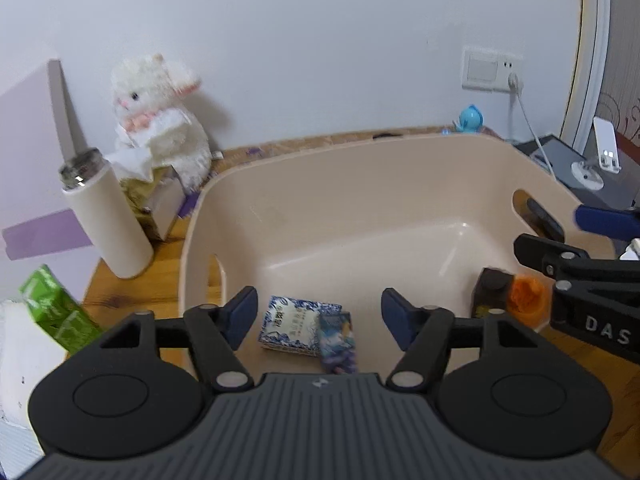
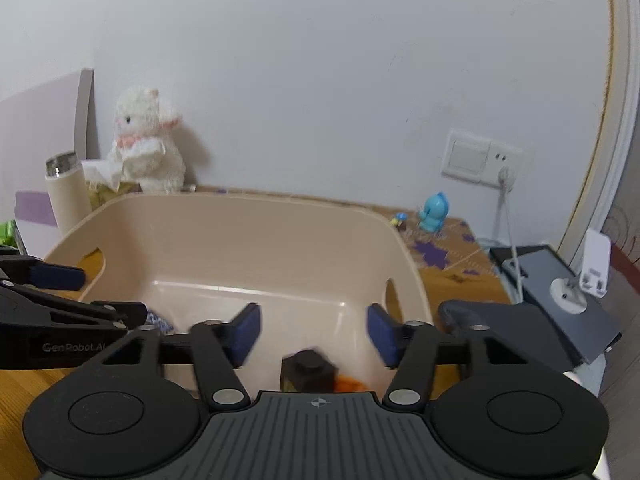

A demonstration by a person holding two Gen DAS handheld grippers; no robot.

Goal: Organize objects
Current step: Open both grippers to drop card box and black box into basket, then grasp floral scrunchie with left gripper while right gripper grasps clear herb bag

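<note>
The left hand-held gripper (image 1: pixel 319 320) hangs over the near edge of a beige plastic tub (image 1: pixel 360 168) on the wooden bench (image 1: pixel 132 280), its blue-padded jaws spread wide with nothing between them. Just ahead of and below its fingertips, on the tub floor, lie a blue-and-white patterned box (image 1: pixel 292 326) and, touching that box's right side, a small purple-blue packet (image 1: pixel 338 342). Further to its right, in the tub's near right corner, sits a dark bottle with a black cap (image 1: pixel 494 292) next to an orange object (image 1: pixel 526 300). The right hand-held gripper (image 2: pixel 314 334) is also opened wide and empty, poised above that same corner, with the dark bottle (image 2: pixel 308 372) and orange object (image 2: pixel 350 383) directly beneath the gap of its jaws. To the far left of the left hand-held gripper, outside the tub, stand a cream flask with a metal rim (image 1: pixel 106 220), a tissue box (image 1: pixel 156 200) and a white plush rabbit (image 1: pixel 160 120) against the wall; a green carton (image 1: pixel 56 308) lies nearer on its left. Beyond the tub on the right are a small blue figurine (image 1: pixel 471 119), a wall socket with a plugged-in cable (image 1: pixel 492 70) and a phone stand (image 1: pixel 600 156).
</note>
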